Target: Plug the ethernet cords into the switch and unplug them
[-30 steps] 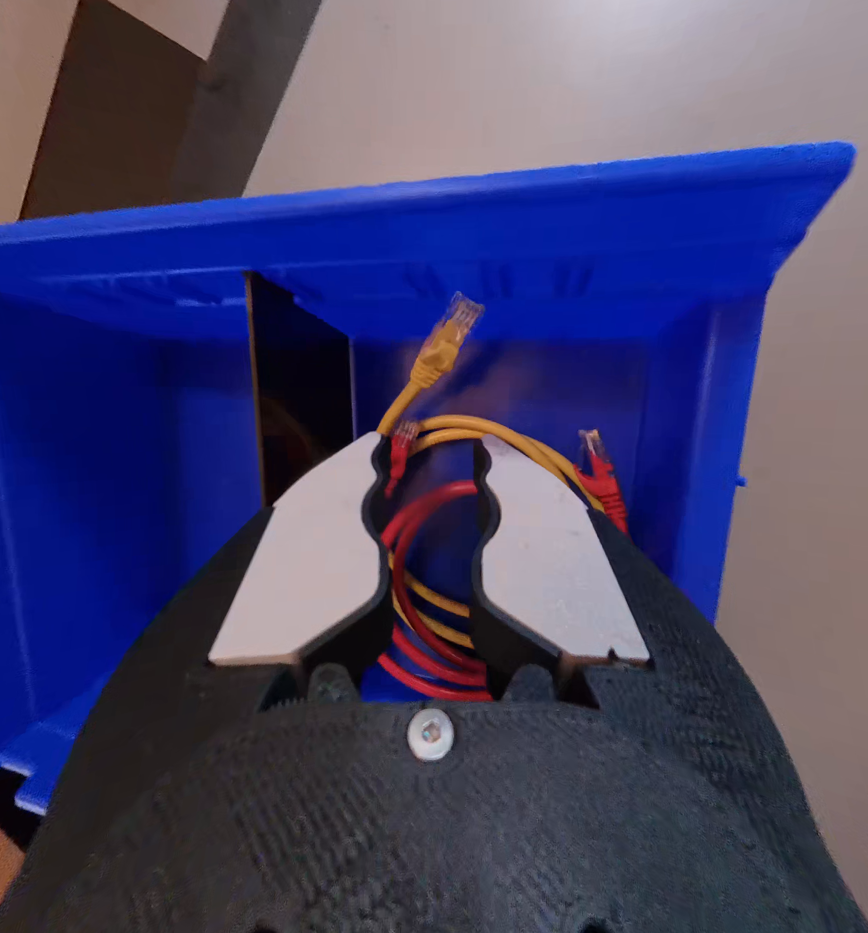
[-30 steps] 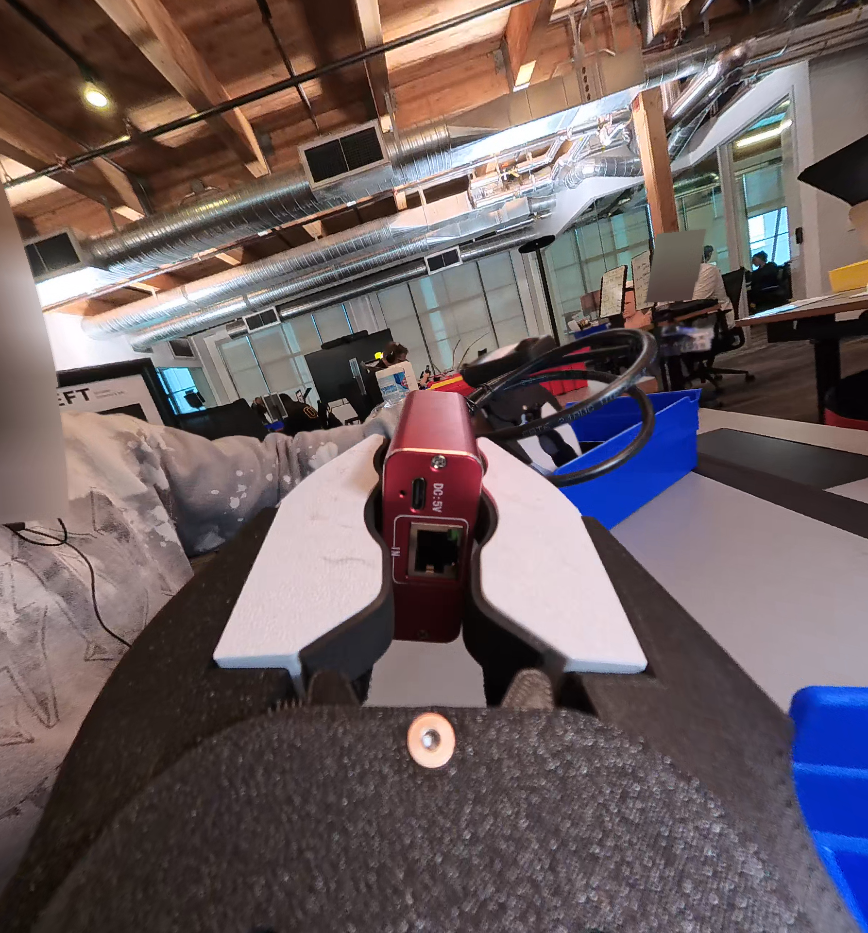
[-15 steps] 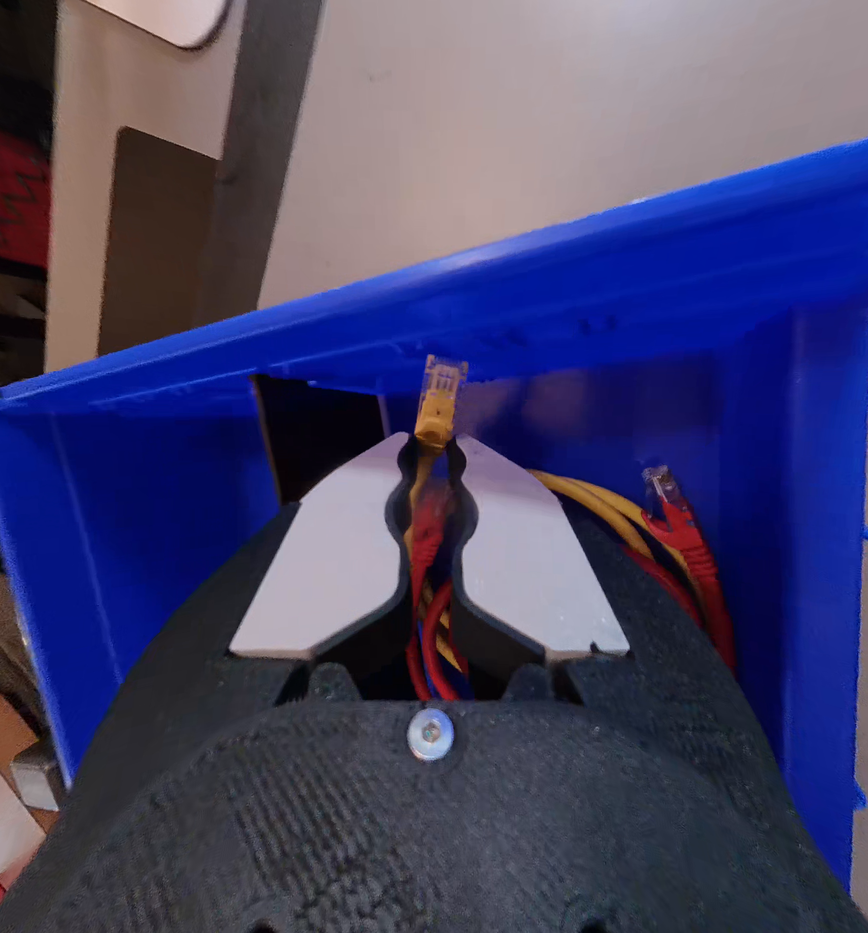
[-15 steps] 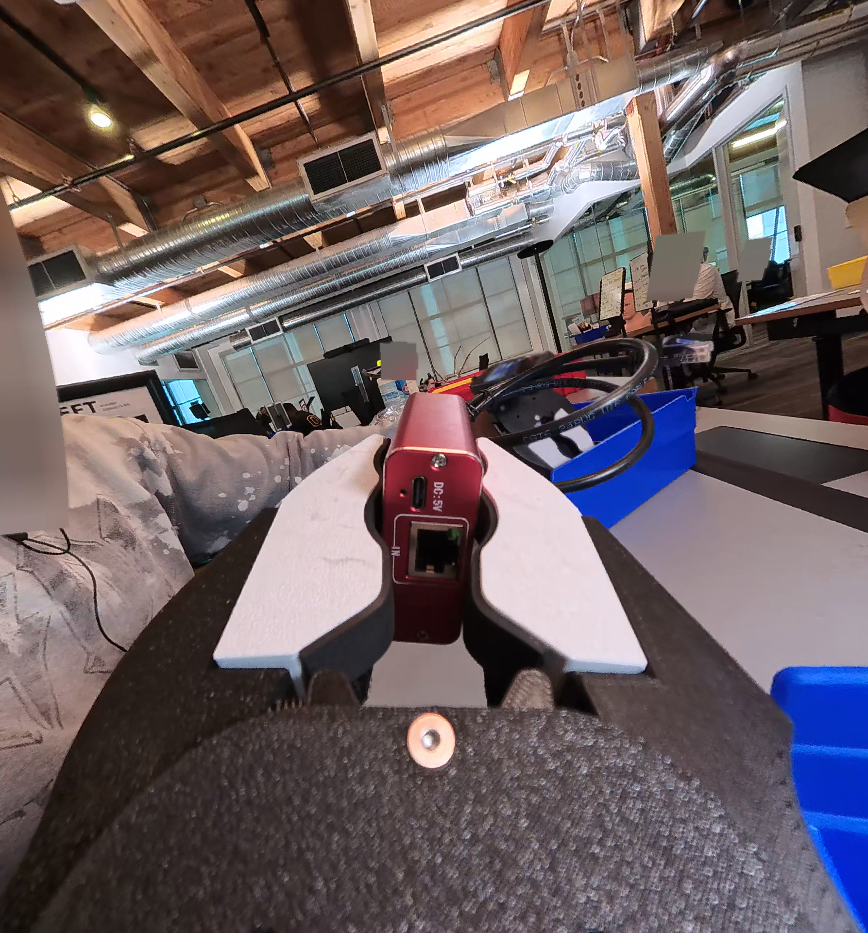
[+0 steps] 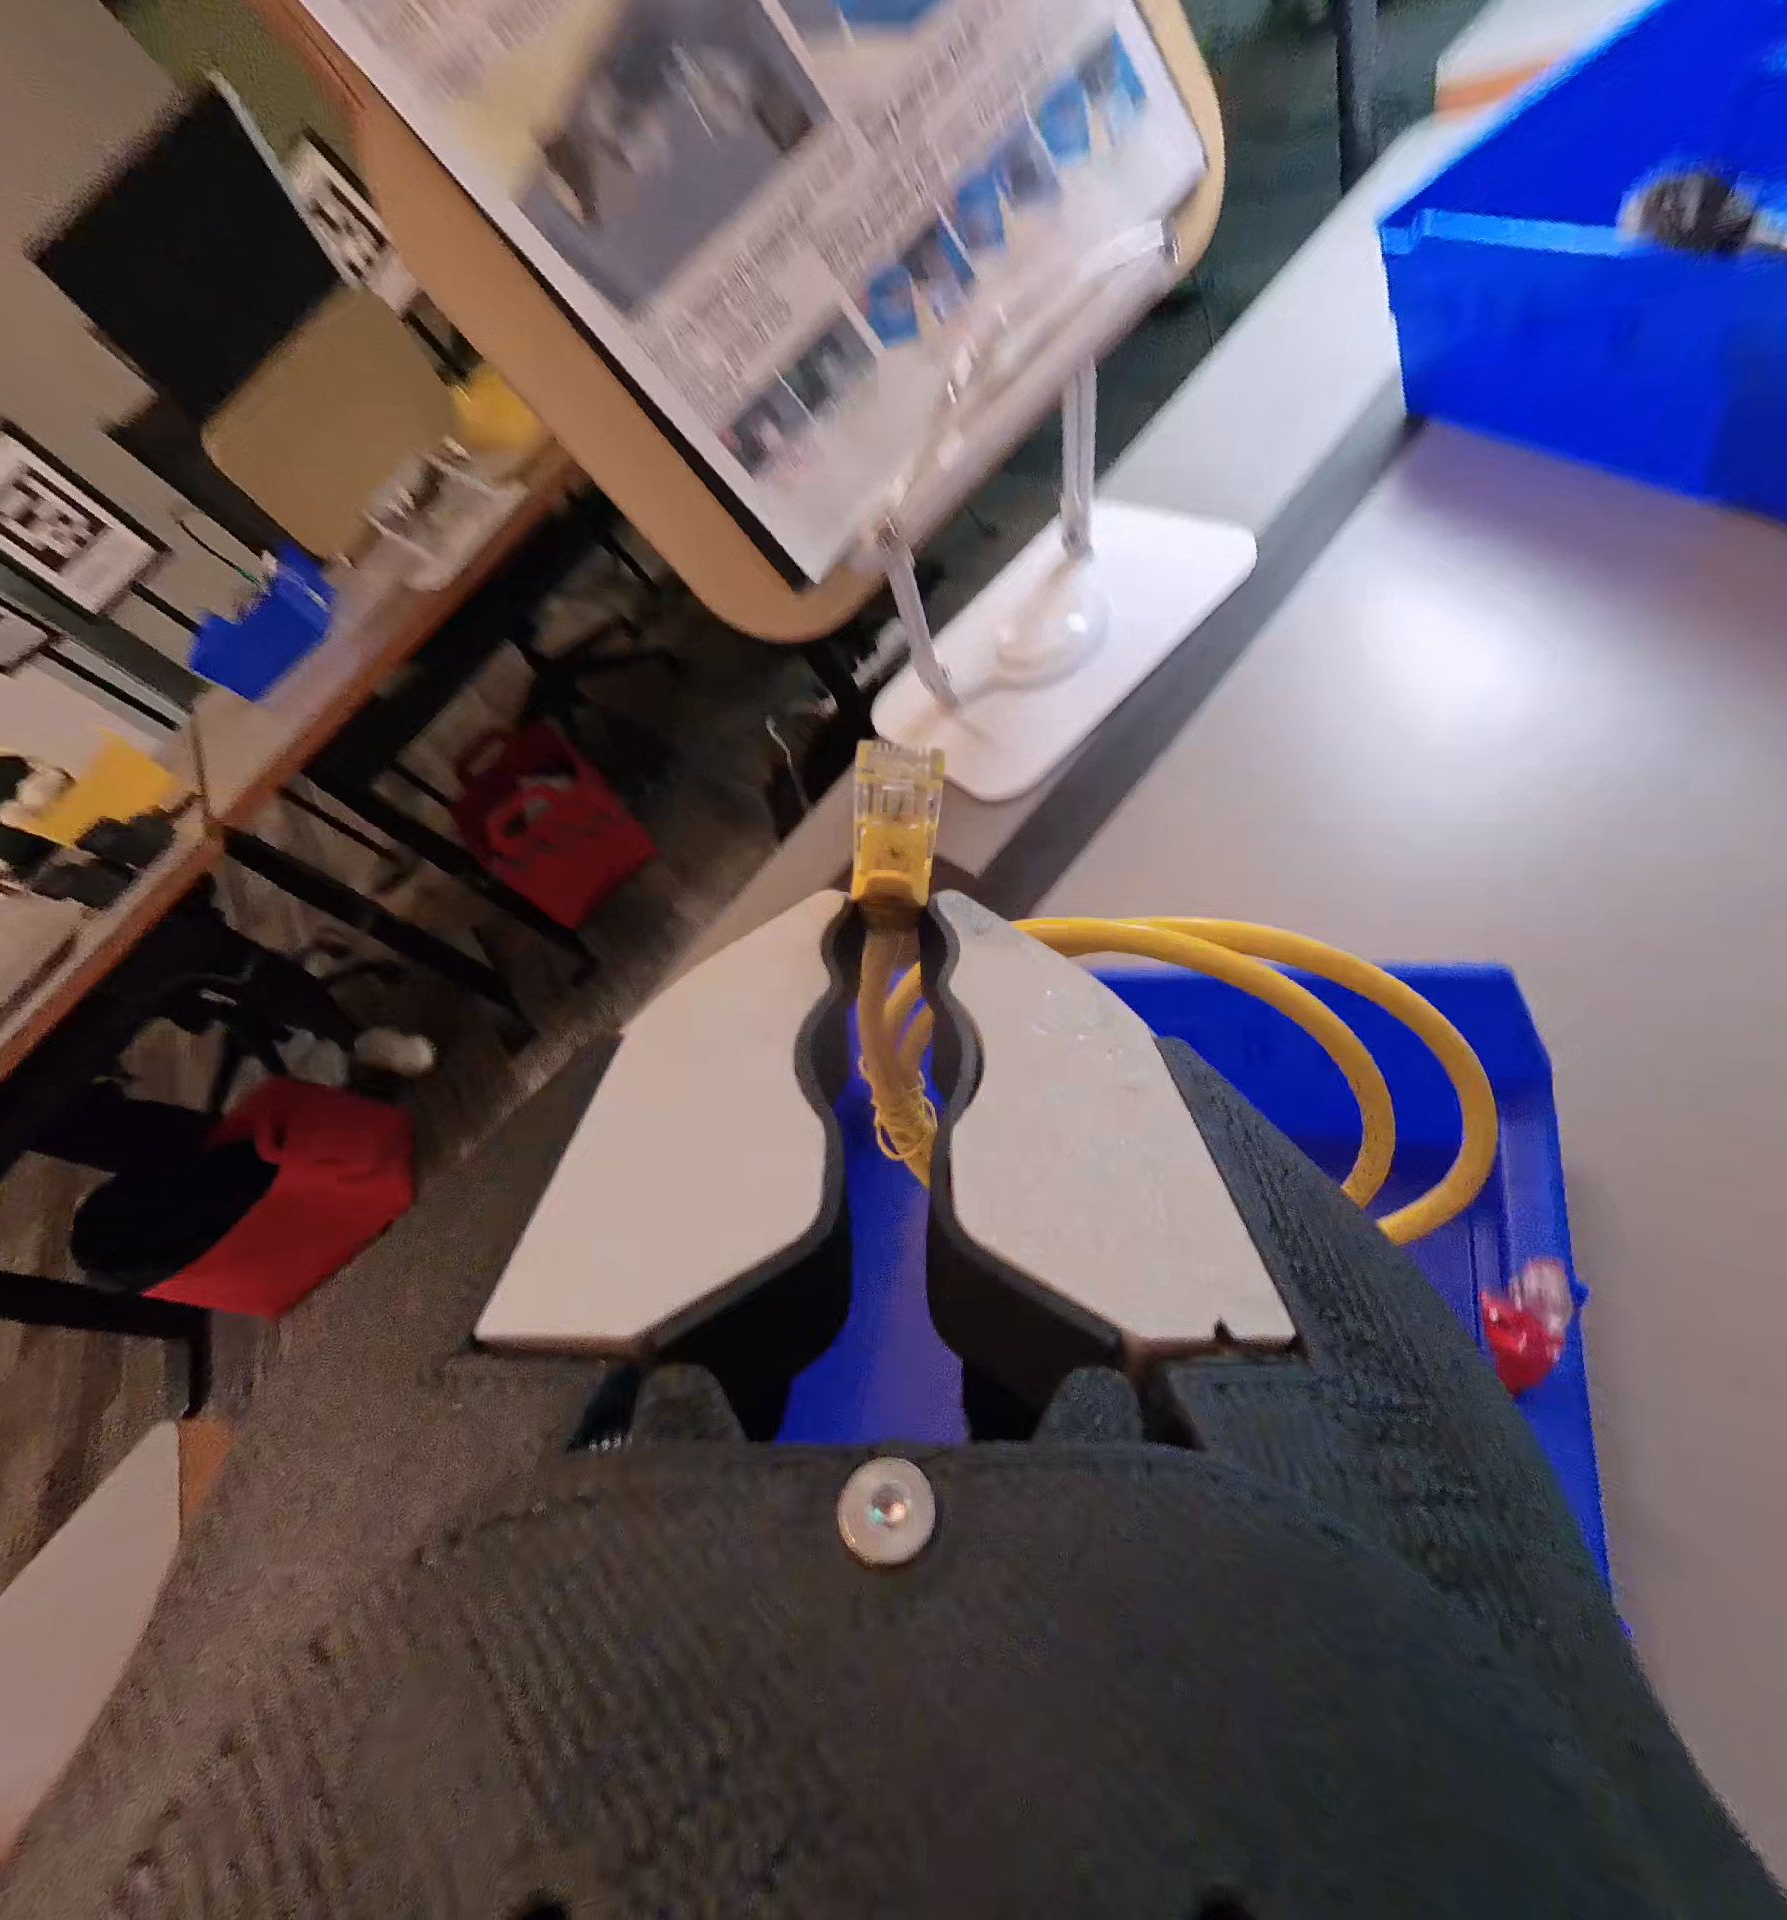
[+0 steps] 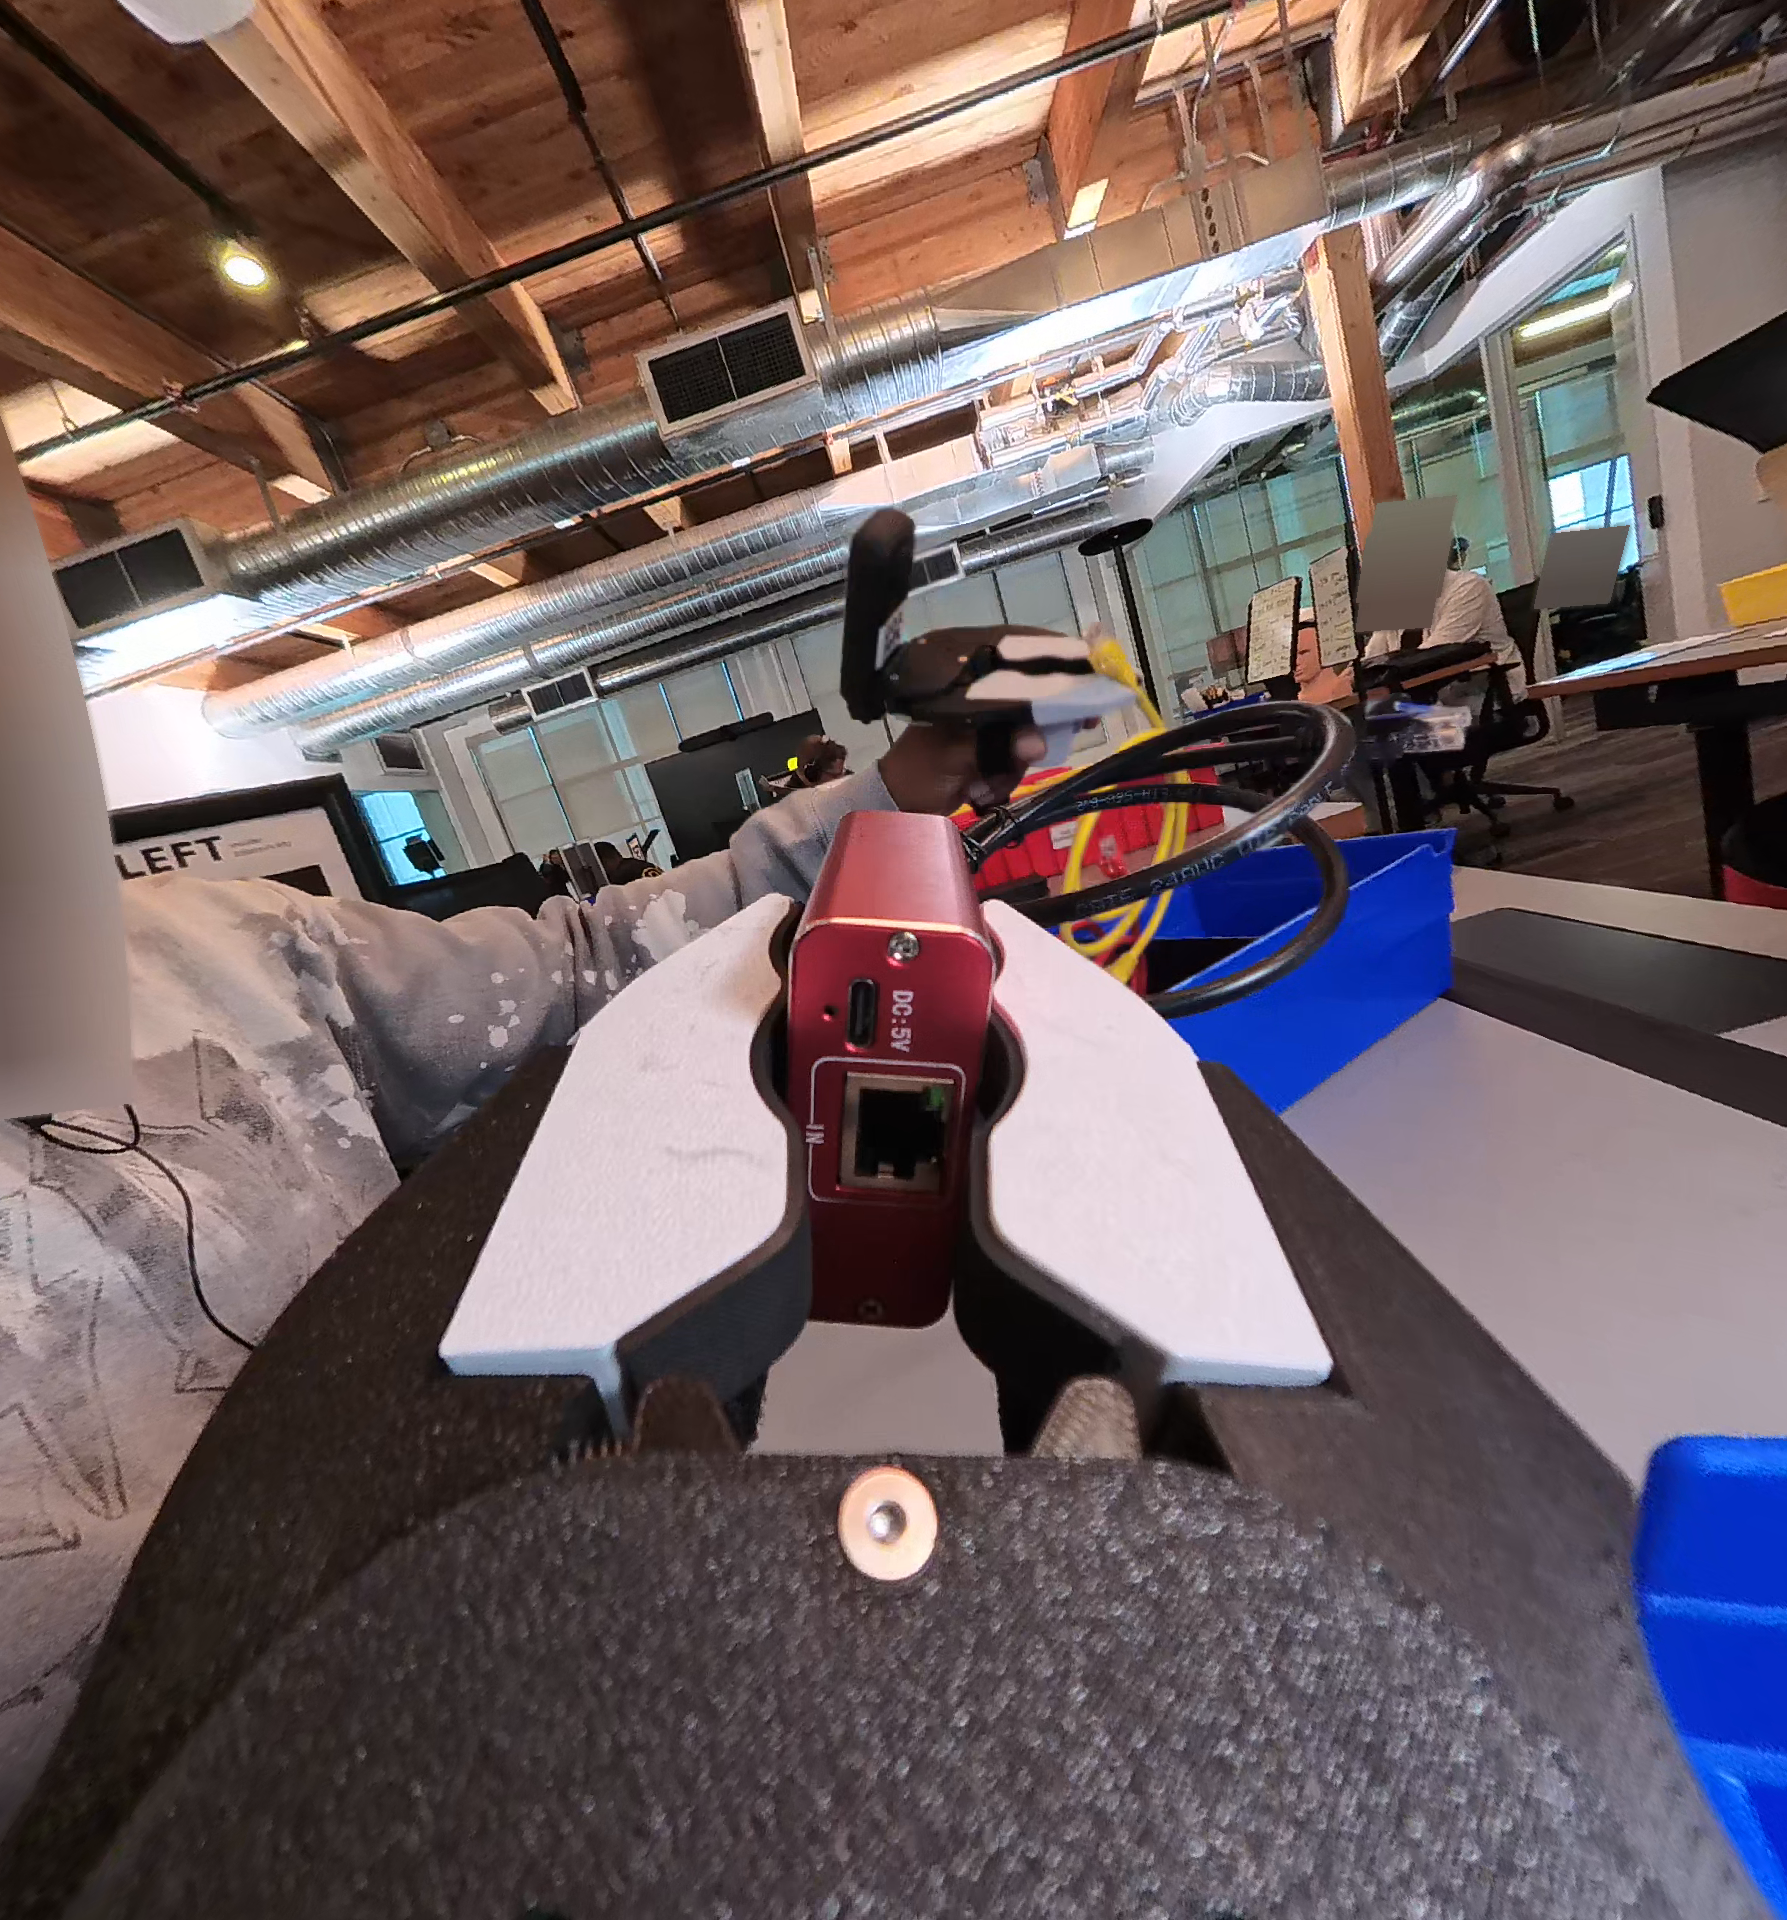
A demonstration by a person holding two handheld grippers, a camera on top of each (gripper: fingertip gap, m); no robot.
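My left gripper [image 5: 890,914] is shut on the yellow ethernet cord [image 5: 1367,1023] just behind its plug [image 5: 897,810]. The plug sticks out past the fingertips and the cord loops down to the right into a blue bin [image 5: 1523,1101]. A red cord's plug [image 5: 1521,1325] lies in that bin. My right gripper [image 6: 889,914] is shut on the red metal switch [image 6: 884,1049], held upright with its empty ethernet port [image 6: 894,1127] facing the camera. The left gripper [image 6: 1024,681] shows farther off in the right wrist view, raised, with the yellow cord [image 6: 1128,831] hanging from it.
A blue bin [image 6: 1315,966] with a coiled black cable [image 6: 1232,821] stands behind the switch on the grey table [image 6: 1554,1205]. Another blue bin [image 6: 1762,1621] is at lower right. A standing sign [image 5: 795,260] on a white base [image 5: 1065,644] is at the table edge. A person's sleeve [image 6: 245,1018] is at left.
My left gripper closed on the yellow cord inside the bin and lifted it up and out, swinging toward the room. The right gripper stays still with the switch.
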